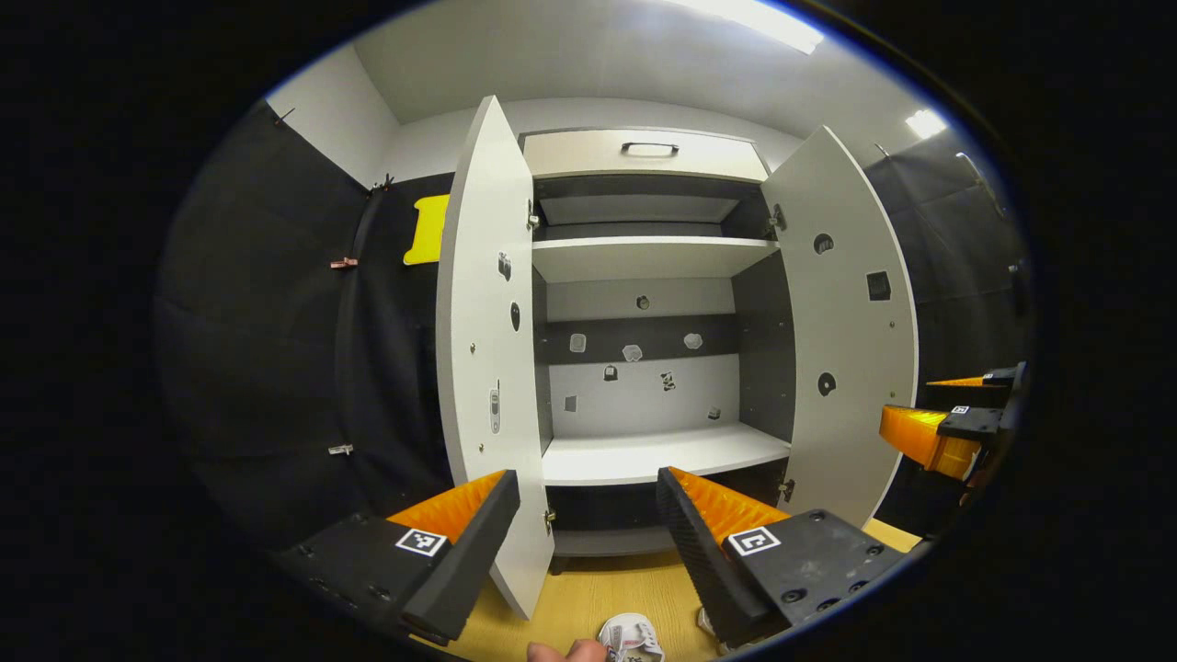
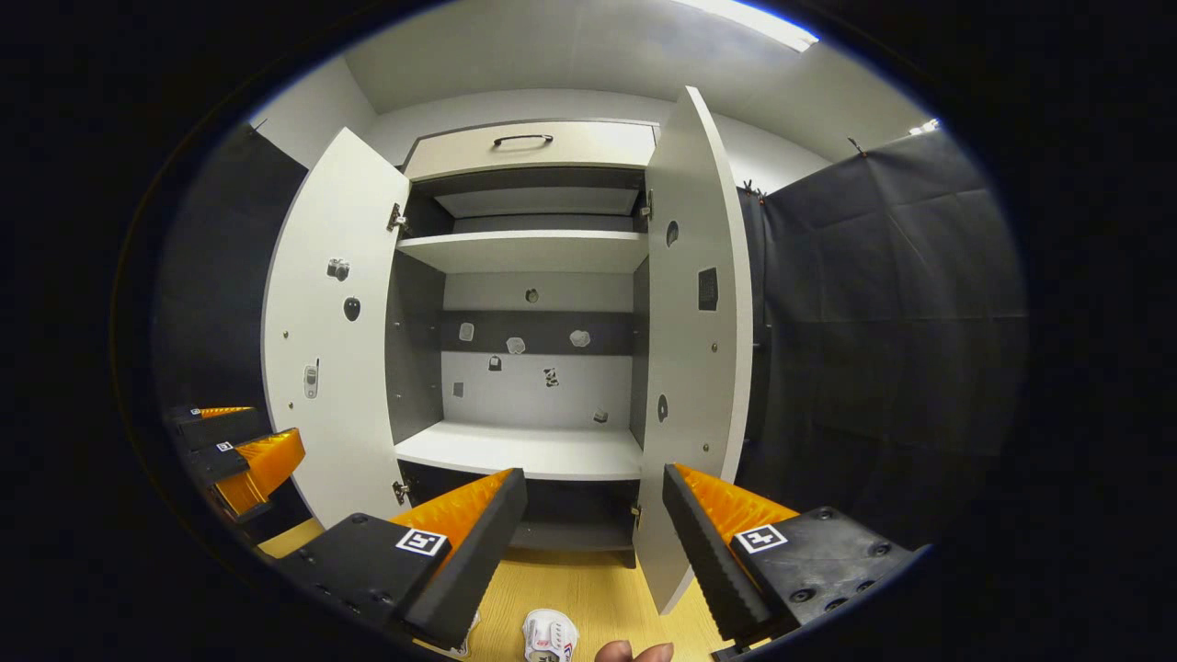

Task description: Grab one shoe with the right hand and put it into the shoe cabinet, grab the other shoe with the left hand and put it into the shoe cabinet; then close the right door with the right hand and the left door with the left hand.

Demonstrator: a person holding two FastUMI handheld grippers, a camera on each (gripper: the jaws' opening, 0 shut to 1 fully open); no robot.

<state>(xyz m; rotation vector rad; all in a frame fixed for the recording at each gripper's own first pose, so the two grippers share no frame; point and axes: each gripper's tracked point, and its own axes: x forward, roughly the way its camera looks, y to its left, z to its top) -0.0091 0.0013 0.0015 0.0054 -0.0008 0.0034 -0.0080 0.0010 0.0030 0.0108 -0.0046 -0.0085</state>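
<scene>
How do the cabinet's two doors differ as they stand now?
The left door carries several small fittings on its inner face, including a long narrow one low down. The right door has a dark square patch and two round holes instead. In the left gripper view, the left door shows nearly edge-on and the right door shows more of its face. Both are pale, tall and swung open.

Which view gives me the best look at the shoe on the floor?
The right gripper view: the shoe sits clear between the fingers, on the floor ahead of the cabinet. In the left gripper view the shoe is cut by the edge.
</scene>
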